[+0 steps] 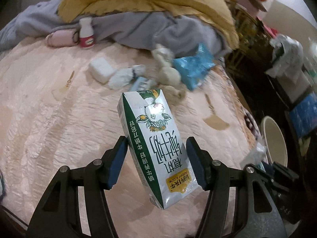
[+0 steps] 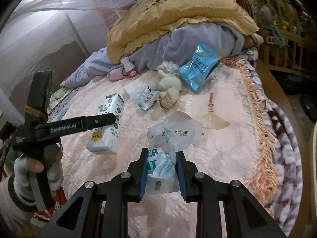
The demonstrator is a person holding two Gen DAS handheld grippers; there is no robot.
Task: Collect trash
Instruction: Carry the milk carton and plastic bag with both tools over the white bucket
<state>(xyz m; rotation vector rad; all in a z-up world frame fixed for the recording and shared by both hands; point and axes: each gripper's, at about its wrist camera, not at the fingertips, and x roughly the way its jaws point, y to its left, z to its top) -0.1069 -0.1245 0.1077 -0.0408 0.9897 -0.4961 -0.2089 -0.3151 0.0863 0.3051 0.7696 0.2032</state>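
Observation:
My left gripper (image 1: 156, 154) is shut on a white and green milk carton (image 1: 154, 138) and holds it above the pink bedspread (image 1: 49, 119); the carton also shows in the right wrist view (image 2: 108, 127). My right gripper (image 2: 161, 162) is shut on a crumpled white plastic wrapper (image 2: 168, 138). More trash lies further up the bed: a blue snack bag (image 2: 198, 67), crumpled tissues (image 2: 168, 95), a small blue and white packet (image 2: 147, 100) and a small red and white bottle (image 2: 130, 67).
A yellow pillow (image 2: 178, 10) and a grey blanket (image 2: 198, 39) are piled at the head of the bed. A paper bucket (image 1: 274, 138) stands beside the bed on the right. A wooden crib (image 2: 277, 29) is at the far right.

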